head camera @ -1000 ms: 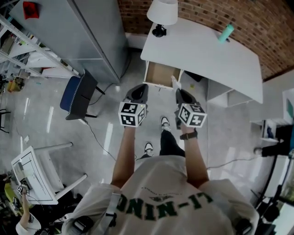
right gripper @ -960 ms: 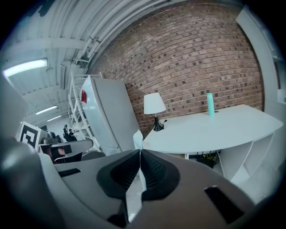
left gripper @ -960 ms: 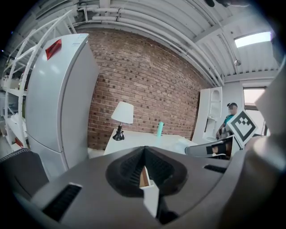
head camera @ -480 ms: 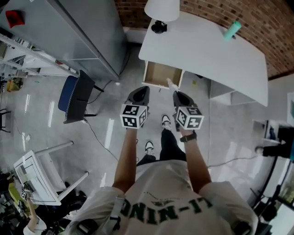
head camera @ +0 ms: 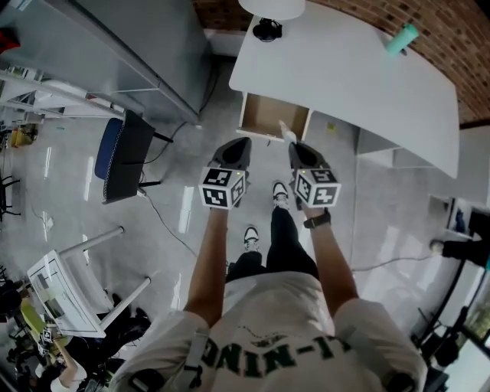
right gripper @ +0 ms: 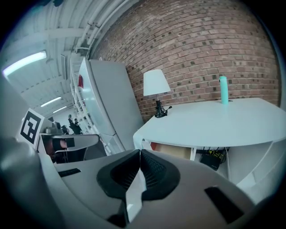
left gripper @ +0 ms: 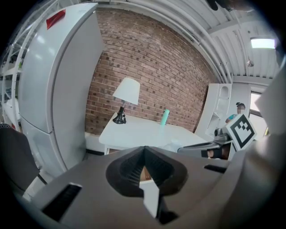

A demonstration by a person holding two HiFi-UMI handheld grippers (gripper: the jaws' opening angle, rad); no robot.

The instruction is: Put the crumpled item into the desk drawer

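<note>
Abt halfway: the desk drawer [head camera: 269, 119] is already pulled open, the crumpled white item [head camera: 285, 132] is pinched in the closed jaws of the right gripper [head camera: 291, 145] just short of the drawer's front, the left gripper [head camera: 242, 143] is held likewise short of it w/ jaws together & empty, & the drop-in is yet to be done.

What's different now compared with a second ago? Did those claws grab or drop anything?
The person has stepped closer to the desk, bringing both claws nearer the open drawer. Nothing was grabbed or dropped: the right claw still pinches the crumpled white item, and the left claw stays shut. The drawer, lamp and teal bottle are as before.
</note>
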